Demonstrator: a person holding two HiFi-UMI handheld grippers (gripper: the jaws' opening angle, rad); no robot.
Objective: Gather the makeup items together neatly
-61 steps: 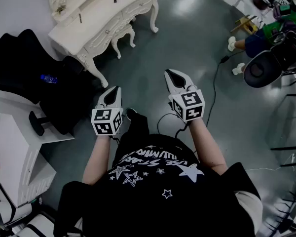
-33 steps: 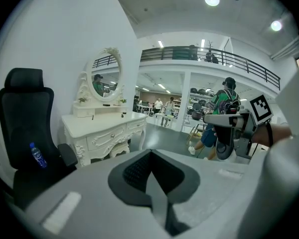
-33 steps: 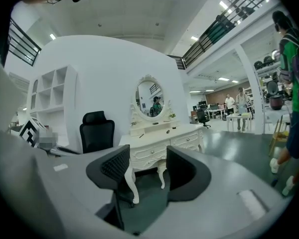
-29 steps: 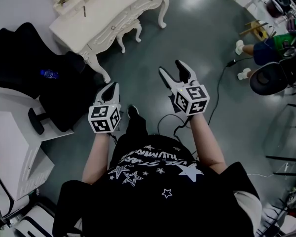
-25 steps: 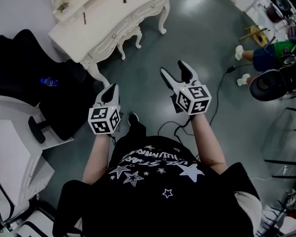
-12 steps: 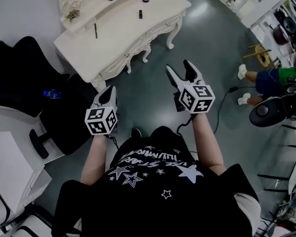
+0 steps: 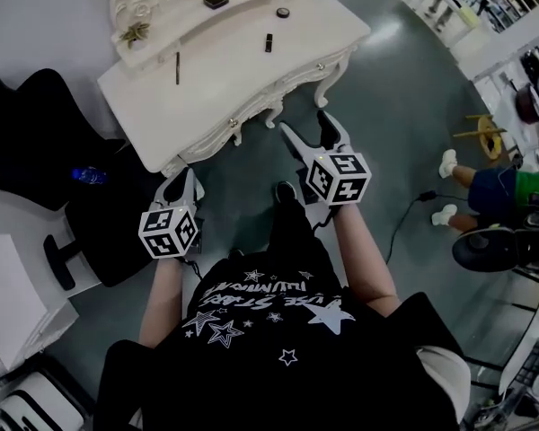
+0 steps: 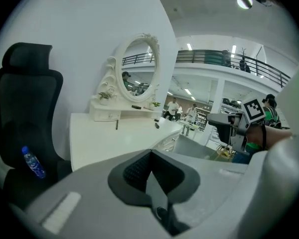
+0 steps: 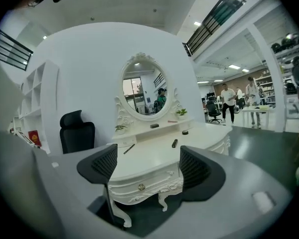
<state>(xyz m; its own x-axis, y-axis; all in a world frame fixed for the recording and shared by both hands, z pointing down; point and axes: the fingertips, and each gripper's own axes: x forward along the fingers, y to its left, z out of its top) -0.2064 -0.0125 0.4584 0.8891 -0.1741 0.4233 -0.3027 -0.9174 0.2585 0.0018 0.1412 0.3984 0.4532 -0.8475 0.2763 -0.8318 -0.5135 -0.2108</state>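
on the far dresser (image 7: 234, 72) makeup items (image 7: 269, 42) lie scattered. our left gripper (image 7: 186, 176) is clenched and empty. our right gripper (image 7: 305, 126) has just been opening its jaws, with nothing between them. we should step close before reaching.

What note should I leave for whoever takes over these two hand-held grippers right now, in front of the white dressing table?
Grippers: the left hand-held gripper is shut and empty. The right hand-held gripper is open and empty, and its jaws have just been opening. Both are short of the dressing table and touch nothing.
Items: the compact, small round pot, dark tube and pencil lie spread apart on the tabletop.
Done: nothing gathered yet.
Left: bring them all into one neat group.
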